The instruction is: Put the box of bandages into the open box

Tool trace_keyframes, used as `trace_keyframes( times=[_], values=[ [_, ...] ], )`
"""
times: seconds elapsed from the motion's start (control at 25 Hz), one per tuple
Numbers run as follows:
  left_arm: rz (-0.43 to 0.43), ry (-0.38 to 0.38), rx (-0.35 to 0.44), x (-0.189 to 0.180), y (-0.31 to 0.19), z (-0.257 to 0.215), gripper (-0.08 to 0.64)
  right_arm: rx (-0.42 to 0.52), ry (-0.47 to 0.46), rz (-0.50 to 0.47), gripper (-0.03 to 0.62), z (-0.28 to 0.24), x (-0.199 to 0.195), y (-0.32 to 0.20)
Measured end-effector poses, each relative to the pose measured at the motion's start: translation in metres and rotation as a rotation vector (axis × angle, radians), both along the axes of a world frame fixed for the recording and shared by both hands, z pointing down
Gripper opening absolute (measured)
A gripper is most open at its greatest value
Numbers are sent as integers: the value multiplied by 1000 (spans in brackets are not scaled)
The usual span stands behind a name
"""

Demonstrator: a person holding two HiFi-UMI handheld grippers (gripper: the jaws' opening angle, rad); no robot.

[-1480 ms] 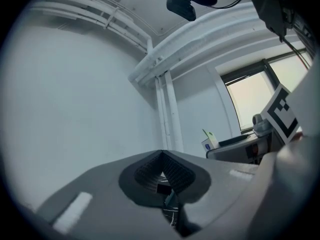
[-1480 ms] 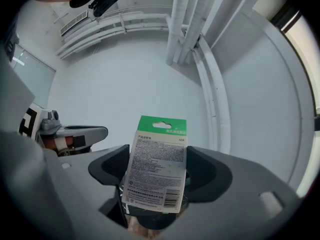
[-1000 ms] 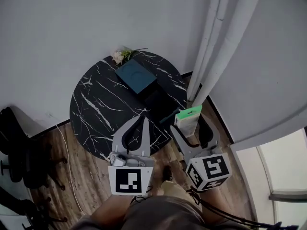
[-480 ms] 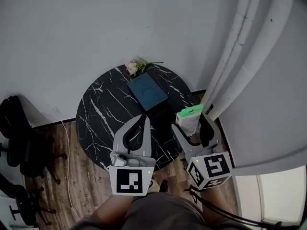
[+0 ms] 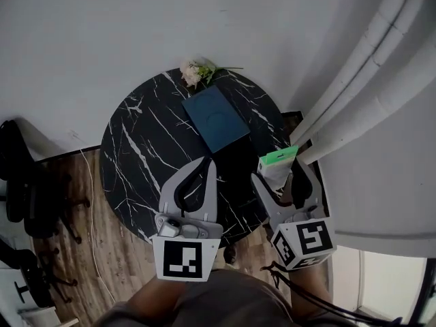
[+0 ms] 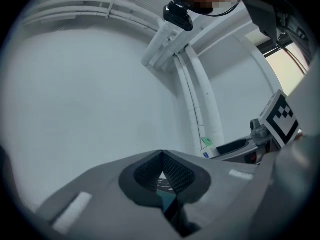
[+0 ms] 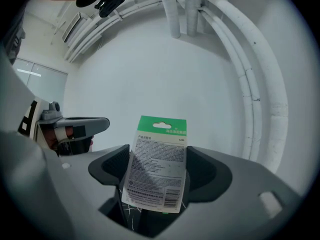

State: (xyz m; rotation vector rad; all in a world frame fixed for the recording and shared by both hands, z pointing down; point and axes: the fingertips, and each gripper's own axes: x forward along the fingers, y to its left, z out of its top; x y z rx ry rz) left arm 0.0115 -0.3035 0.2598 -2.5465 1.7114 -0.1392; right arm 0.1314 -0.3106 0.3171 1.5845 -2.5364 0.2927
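The box of bandages (image 5: 278, 165), white with a green top, stands upright in my right gripper (image 5: 281, 176), which is shut on it over the right edge of the round black marble table (image 5: 136, 155). In the right gripper view its printed back (image 7: 156, 169) fills the gap between the jaws. A teal square lid (image 5: 216, 118) lies at the table's middle. The dark open box (image 5: 237, 157) beside it is hard to tell from the tabletop. My left gripper (image 5: 206, 163) is shut and empty, over the table's near part; a teal sliver (image 6: 166, 202) shows below its tips.
A small bunch of flowers (image 5: 197, 71) lies at the table's far edge. White pipes (image 5: 368, 80) run down the wall at the right, close to my right gripper. A black chair (image 5: 20, 182) stands on the wooden floor (image 5: 88, 264) at the left.
Both grippers have moved forward over the table, and the bandage box has moved with the right one from beside the table to above its right edge. The jaws have not changed.
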Motion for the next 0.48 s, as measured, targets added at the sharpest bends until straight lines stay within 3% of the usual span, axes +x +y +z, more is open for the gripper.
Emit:
trace_keyframes(
  times=[0.2,0.48],
  values=[
    [38,-38,-87,-2,-27,41,0,-87,17,-9,385,48,-12,-21],
    [55,-19,-214,-12,-51,96,0,-236,34,-8,385,120,-23,-34]
  ],
)
